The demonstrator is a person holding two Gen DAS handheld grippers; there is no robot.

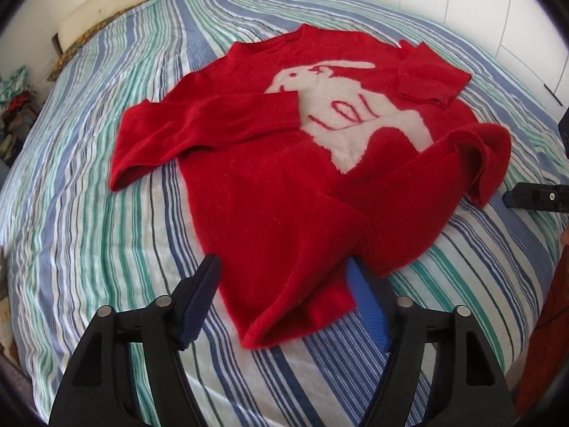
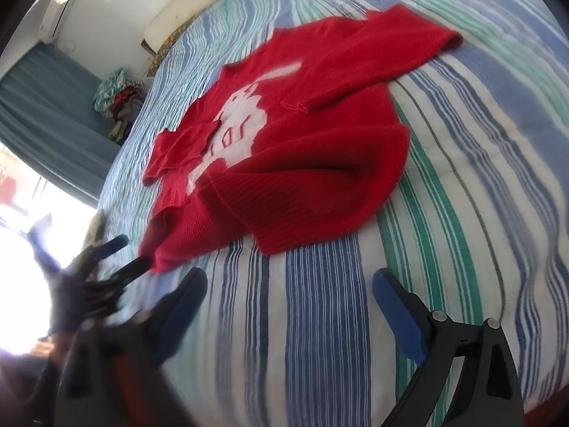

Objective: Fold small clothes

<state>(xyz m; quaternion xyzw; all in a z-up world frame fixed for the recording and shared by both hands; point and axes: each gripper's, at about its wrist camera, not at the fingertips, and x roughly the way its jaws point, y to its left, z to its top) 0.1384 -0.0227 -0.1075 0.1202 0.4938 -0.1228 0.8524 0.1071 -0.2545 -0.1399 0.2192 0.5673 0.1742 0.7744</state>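
- Across the striped bed [image 1: 89, 185]: red sweater [image 1: 270, 185] spread face up, white rabbit motif [image 1: 352, 106] showing, both sleeves partly folded inward, hem rumpled at the near edge.
- Left claw [image 1: 284, 299] spread apart, straddling the near hem corner, not yet clamped.
- Right claw [image 2: 290, 306] spread apart over bare bed, just near of the hem.
- Soft, light, floppy fuzzy knit; likely to sag and stretch. Best gripped at the ribbed hem [image 2: 284, 210] corners.
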